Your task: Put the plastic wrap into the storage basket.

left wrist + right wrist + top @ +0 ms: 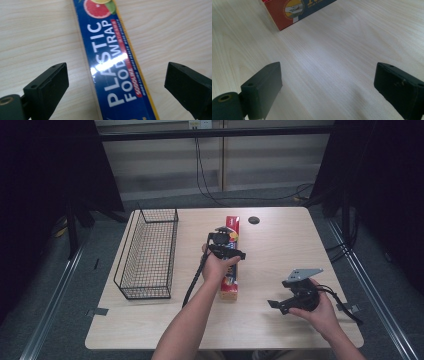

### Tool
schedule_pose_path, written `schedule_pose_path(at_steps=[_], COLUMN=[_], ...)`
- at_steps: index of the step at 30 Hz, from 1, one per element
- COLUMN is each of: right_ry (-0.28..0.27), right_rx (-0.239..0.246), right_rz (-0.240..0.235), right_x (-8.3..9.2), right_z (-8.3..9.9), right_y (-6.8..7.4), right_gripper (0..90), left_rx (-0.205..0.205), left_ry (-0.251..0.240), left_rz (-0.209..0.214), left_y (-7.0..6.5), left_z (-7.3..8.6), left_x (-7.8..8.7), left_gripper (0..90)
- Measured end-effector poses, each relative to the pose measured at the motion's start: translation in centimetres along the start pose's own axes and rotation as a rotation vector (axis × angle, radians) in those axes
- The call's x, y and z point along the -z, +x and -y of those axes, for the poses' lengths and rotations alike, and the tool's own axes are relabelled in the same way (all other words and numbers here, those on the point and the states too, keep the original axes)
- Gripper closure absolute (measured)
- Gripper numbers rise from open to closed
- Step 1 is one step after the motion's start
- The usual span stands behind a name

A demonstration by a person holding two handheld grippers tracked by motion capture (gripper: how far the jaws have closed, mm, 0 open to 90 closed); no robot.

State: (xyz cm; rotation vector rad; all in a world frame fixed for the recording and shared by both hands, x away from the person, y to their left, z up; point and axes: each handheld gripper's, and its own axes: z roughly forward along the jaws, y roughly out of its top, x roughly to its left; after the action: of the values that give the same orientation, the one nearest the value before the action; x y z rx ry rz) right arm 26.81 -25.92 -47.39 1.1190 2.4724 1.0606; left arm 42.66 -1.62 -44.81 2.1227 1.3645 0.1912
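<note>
With its jaws spread wide and empty astride the plastic food wrap box point(117, 67) lying just right of the wire basket point(148, 252), the left hand-held gripper point(117, 82) could, closing off-centre, skew the slick carton.

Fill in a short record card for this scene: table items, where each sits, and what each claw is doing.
surface: wooden table
item 1: plastic food wrap box, lying flat near the table's middle
item 2: black wire basket, on the table's left side, nothing visible inside
left claw: open, jaws either side of the box, not gripping it
right claw: open, over bare table, to the right of the box's near end
</note>
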Motion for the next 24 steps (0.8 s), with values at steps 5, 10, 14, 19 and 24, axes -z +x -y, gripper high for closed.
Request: schedule_pose_path(at_steps=[5, 10, 14, 19, 24], right_ry=[0.002, 0.002, -0.002, -0.001, 0.001], right_rx=[-0.002, -0.008, -0.003, 0.001, 0.002], right_rz=[0.0, -0.003, -0.007, -0.008, -0.007], right_x=[0.0, 0.1, 0.1, 0.1, 0.0], right_z=[0.0, 0.0, 0.0, 0.0, 0.0], right_y=[0.0, 0.0, 0.0, 0.0, 0.0], right_gripper=[7.5, 7.6, 7.6, 7.6, 7.6], left_rx=[0.011, 0.013, 0.023, 0.048, 0.096], left_ry=[0.029, 0.04, 0.056, 0.076, 0.092], left_rz=[-0.023, -0.04, -0.053, -0.042, -0.025], left_y=[0.1, -0.2, -0.2, 0.0, -0.1], left_z=[-0.3, -0.4, -0.5, -0.7, -0.7], left_x=[-0.9, -1.4, -1.7, -2.1, -2.4], left_gripper=[6.7, 8.9, 15.2, 21.1, 29.8])
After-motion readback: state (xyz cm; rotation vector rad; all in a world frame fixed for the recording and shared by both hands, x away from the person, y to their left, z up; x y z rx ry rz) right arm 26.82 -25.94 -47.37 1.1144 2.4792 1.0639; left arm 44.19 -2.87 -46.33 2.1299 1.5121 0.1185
